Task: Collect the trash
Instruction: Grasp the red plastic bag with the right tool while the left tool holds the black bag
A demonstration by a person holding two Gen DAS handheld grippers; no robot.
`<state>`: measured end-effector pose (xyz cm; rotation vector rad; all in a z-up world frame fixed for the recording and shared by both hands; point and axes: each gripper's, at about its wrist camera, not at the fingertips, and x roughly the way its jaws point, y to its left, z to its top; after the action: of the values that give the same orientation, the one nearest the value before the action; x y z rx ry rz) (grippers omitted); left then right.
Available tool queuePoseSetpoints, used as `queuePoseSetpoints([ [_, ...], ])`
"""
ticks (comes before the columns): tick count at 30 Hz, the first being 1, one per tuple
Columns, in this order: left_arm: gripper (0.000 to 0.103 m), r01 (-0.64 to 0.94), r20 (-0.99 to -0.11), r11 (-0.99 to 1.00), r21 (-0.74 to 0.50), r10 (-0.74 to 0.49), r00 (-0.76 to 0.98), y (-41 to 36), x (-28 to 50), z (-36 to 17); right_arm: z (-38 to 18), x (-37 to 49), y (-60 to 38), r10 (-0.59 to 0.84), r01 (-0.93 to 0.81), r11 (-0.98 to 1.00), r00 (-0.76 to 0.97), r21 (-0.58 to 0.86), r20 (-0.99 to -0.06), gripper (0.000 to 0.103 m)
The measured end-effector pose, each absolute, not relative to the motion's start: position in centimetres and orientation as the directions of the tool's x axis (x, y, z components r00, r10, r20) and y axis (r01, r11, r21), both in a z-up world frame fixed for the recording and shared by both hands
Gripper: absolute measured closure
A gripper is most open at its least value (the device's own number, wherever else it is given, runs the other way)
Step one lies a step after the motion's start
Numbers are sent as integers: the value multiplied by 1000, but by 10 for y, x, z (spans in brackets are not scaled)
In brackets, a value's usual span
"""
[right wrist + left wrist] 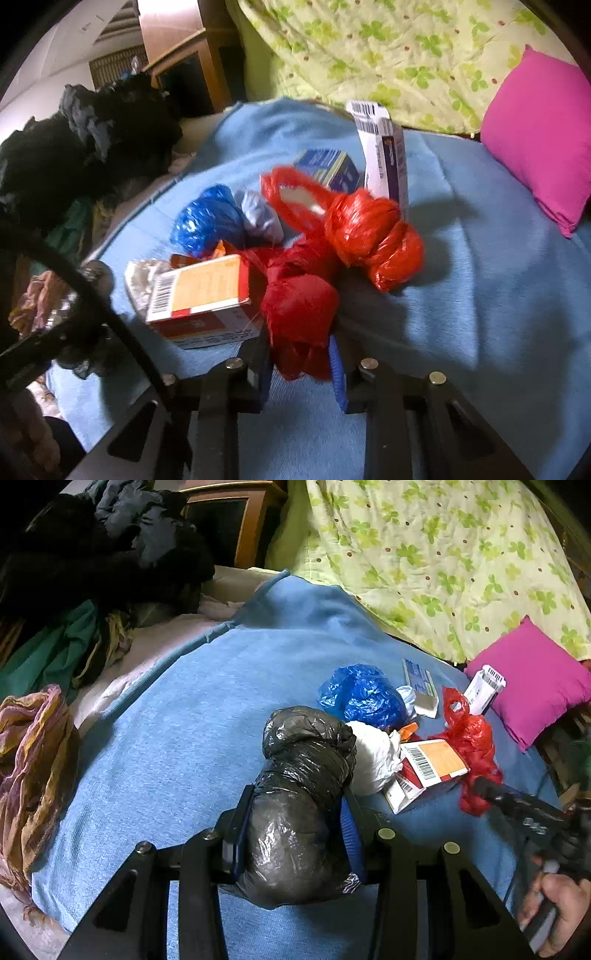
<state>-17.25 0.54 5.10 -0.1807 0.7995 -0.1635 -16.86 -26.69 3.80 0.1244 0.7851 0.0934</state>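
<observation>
My left gripper [297, 801] is shut on a crumpled black plastic bag [303, 760], held just above the blue blanket [184, 738]. The trash pile lies to its right: a blue bag [362, 696], a white wad [373, 757], an orange-and-white carton [432, 764] and a red bag [469, 738]. My right gripper [299, 354] is shut on the near end of the red bag [303, 306], whose knotted part [373, 236] lies farther out. Next to it are the carton [203, 295], a blue bag [207, 221] and a tall white-and-purple box [384, 158].
A pink pillow [532, 683] and a green floral quilt [443, 554] bound the right and back. Dark clothes [92, 554] and a crumpled scarf [33, 757] lie at the left. A wooden cabinet [236, 520] stands behind. A hand [554, 912] holds the right gripper.
</observation>
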Motion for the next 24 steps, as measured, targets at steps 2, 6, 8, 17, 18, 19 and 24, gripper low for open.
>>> queuePoseSetpoints([
  [2, 58, 81, -693, 973, -217, -212, 689, 4, -174, 51, 43, -182, -271, 136, -31, 986, 717, 164, -684, 75],
  [6, 58, 92, -690, 975, -200, -207, 694, 0, -178, 51, 51, -209, -276, 148, -20, 981, 727, 195, -670, 76],
  [8, 58, 98, -686, 977, -191, -204, 698, -1, -181, 52, 54, -224, -279, 151, -15, 978, 729, 206, -667, 76],
  [17, 58, 126, -699, 977, -170, -210, 684, -11, -184, 48, 38, -250, -288, 75, 12, 994, 668, 112, -741, 63],
  [18, 58, 126, -699, 977, -171, -210, 683, -11, -184, 48, 40, -247, -286, 62, 7, 996, 673, 90, -737, 39],
  [19, 58, 124, -700, 977, -174, -211, 682, -10, -184, 48, 41, -244, -283, 53, -1, 997, 681, 72, -730, 25],
  [24, 58, 118, -704, 975, -189, -218, 676, -8, -182, 46, 36, -218, -272, 38, -29, 999, 677, 25, -735, 25],
])
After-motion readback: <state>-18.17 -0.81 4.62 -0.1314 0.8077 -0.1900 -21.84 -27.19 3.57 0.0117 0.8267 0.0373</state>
